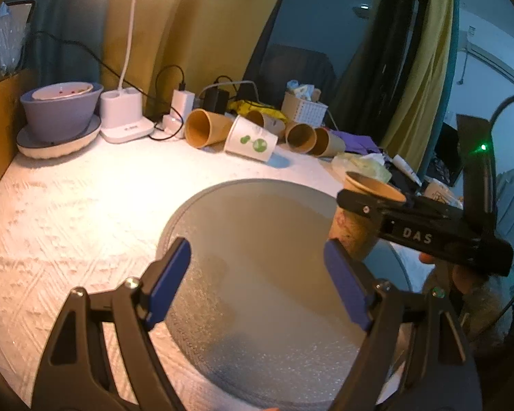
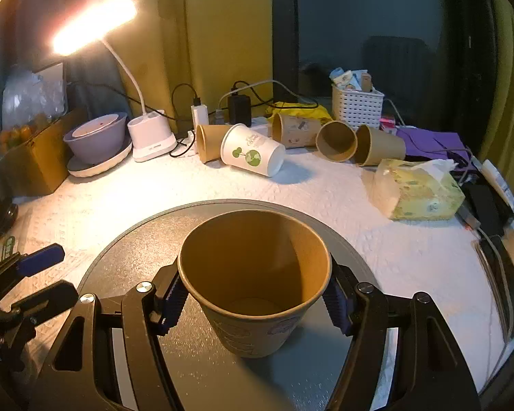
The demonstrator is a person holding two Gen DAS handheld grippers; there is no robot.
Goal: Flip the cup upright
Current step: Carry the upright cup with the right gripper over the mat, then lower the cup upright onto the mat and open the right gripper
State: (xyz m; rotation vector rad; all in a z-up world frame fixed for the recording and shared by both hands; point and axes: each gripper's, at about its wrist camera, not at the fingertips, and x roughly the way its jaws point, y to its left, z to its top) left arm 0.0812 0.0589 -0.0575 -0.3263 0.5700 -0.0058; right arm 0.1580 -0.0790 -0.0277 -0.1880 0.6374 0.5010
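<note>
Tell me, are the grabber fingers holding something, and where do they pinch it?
The right gripper holds the upright brown paper cup, its fingers pinching opposite sides just below the rim. The left gripper is open and holds nothing.

left gripper (image 1: 257, 270) open over grey disc (image 1: 257, 226); right gripper (image 1: 377, 205) clamps upright cup (image 1: 354, 229); tipped cups (image 1: 253, 135) behind

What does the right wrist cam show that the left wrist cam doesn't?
Right wrist only: the brown cup's open mouth and empty inside, and the right gripper shut on its sides.
Left wrist only: the open left gripper holding nothing, and the cup seen from the side.
Both: the grey round mat, the white cup lying down, the desk lamp.
</note>
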